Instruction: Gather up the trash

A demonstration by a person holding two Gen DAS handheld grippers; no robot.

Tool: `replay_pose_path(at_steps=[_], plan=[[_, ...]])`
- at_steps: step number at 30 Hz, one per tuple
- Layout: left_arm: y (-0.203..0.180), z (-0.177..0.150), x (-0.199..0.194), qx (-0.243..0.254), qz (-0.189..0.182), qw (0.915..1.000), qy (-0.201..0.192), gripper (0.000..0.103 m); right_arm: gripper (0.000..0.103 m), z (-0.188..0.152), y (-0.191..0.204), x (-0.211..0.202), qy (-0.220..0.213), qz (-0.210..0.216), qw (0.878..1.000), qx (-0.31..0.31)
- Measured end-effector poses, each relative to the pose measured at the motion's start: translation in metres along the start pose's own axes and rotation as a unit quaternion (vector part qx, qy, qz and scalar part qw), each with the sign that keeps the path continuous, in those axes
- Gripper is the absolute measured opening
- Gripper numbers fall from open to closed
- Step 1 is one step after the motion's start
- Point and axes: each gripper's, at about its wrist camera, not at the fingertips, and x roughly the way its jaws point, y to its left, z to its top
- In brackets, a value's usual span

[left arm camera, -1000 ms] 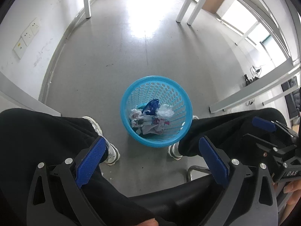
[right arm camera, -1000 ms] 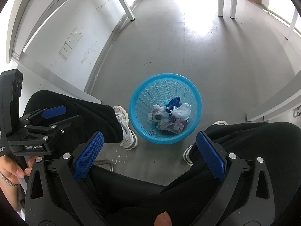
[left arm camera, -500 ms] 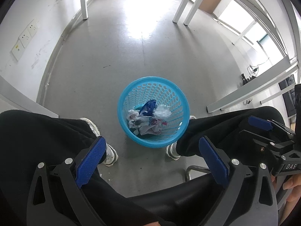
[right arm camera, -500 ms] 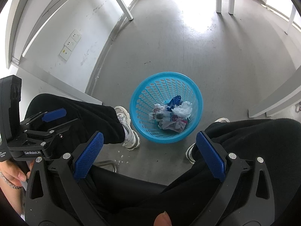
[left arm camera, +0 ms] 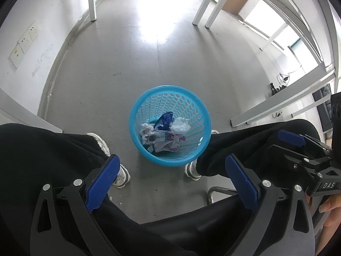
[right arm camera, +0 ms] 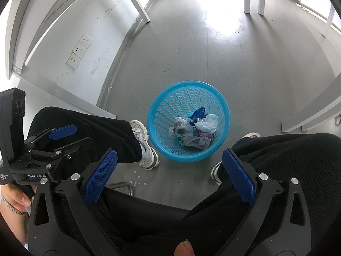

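Note:
A blue mesh waste basket stands on the grey floor between a seated person's feet. Inside lies crumpled trash: white plastic bags, printed wrappers and a dark blue scrap. My left gripper hovers open high above the basket with nothing between its blue pads. My right gripper is open too and holds nothing, at a similar height. Each gripper shows in the other's view, the right gripper at the right edge and the left gripper at the left edge.
The person's black-trousered legs and white shoes flank the basket. A black chair seat with a metal frame is under me. White table legs stand farther off. A wall with sockets runs along the left.
Both grippers have risen and drawn back a little, so the basket looks slightly smaller and farther. Both stayed open; the trash in the basket has not moved.

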Motion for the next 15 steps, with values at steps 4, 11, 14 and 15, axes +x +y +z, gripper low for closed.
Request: replay_pose_path(at_steps=[4, 11, 14, 15], plan=[[0.0011, -0.0004, 0.0018, -0.004, 0.001, 1.0000, 0.002, 0.097, 0.094, 0.0001, -0.0006, 0.0004, 0.000, 0.001, 1.000, 0.002], [0.0062, 0.0001, 0.0030, -0.012, -0.004, 0.9999, 0.006, 0.097, 0.094, -0.0011, -0.0012, 0.0013, 0.001, 0.002, 1.000, 0.005], [0.0076, 0.0013, 0.0032, -0.012, -0.005, 0.9999, 0.007, 0.097, 0.094, -0.0019, -0.0011, 0.0011, 0.000, 0.002, 1.000, 0.006], [0.0076, 0.0011, 0.0035, -0.012, -0.005, 0.9999, 0.007, 0.097, 0.094, -0.0011, -0.0011, 0.0011, 0.001, 0.002, 1.000, 0.006]])
